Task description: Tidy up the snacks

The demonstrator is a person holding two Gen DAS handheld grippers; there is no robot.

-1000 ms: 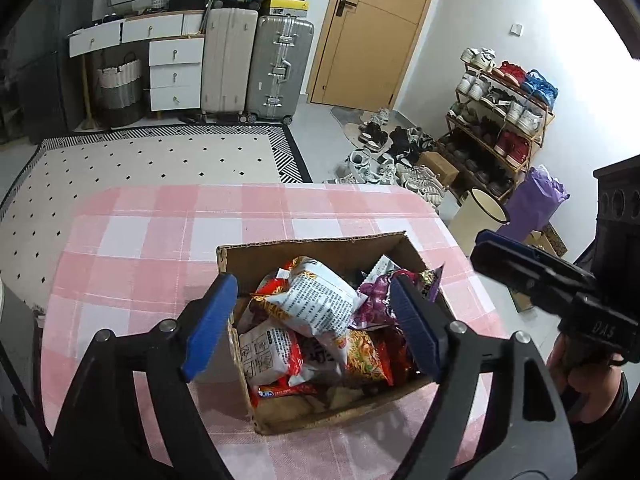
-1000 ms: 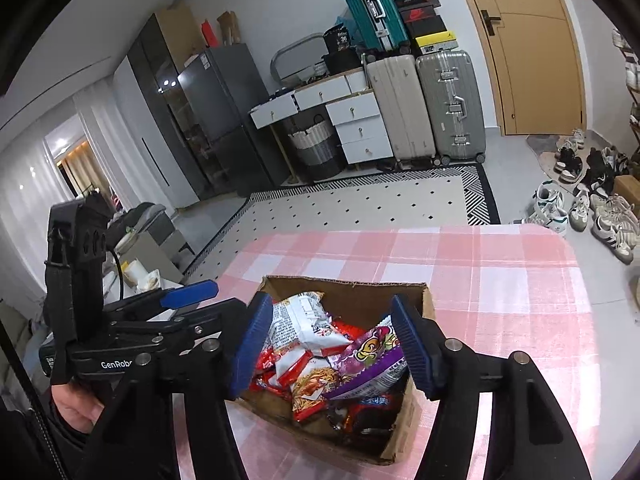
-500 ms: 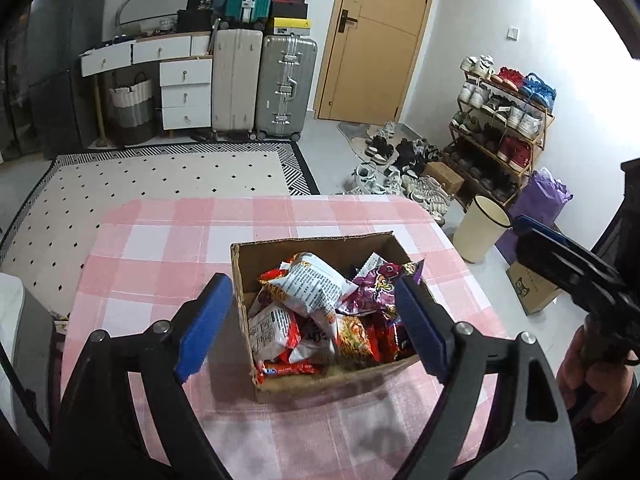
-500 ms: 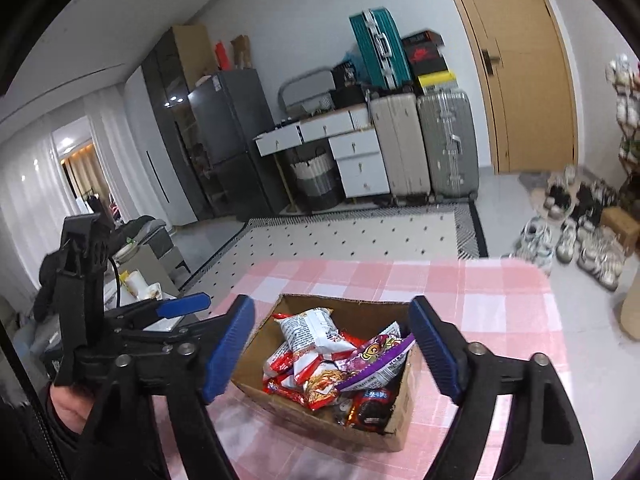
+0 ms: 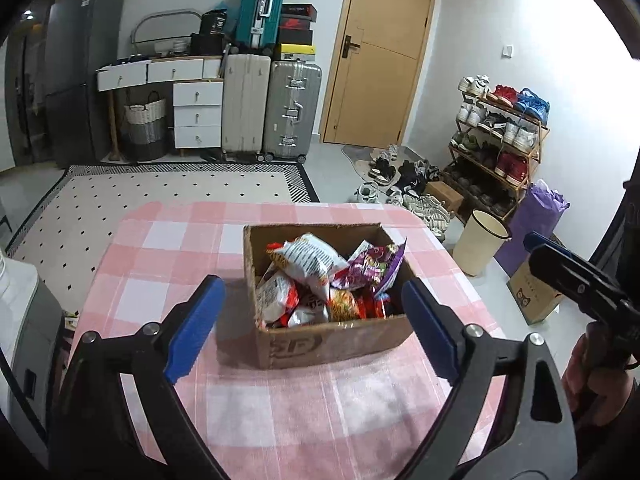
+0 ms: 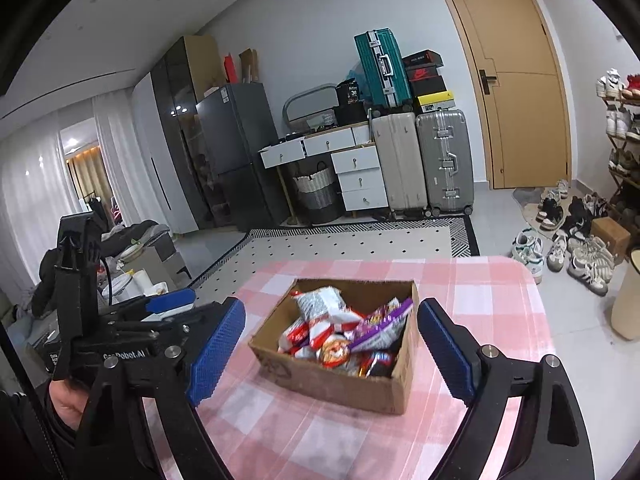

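the cardboard box (image 5: 332, 340) stood near the middle of the table (image 5: 168, 248), on a pink checked cloth, and the snack packets (image 5: 320, 280) lay piled inside it, none outside. a white packet (image 5: 308, 256) lay on top at the back, a purple packet (image 6: 380, 326) leaned against the right wall - prob. just dropped in, not sorted.

the left gripper (image 5: 312, 324) hung above the near edge of the box with both blue pads spread wide, empty, touching nothing. the right gripper (image 6: 328, 344) was the same: released, pads wide apart, box between them in its view but well below.

my guess - both were held up and back so the whole box was visible. task looked finished or paused, i cannot say which.
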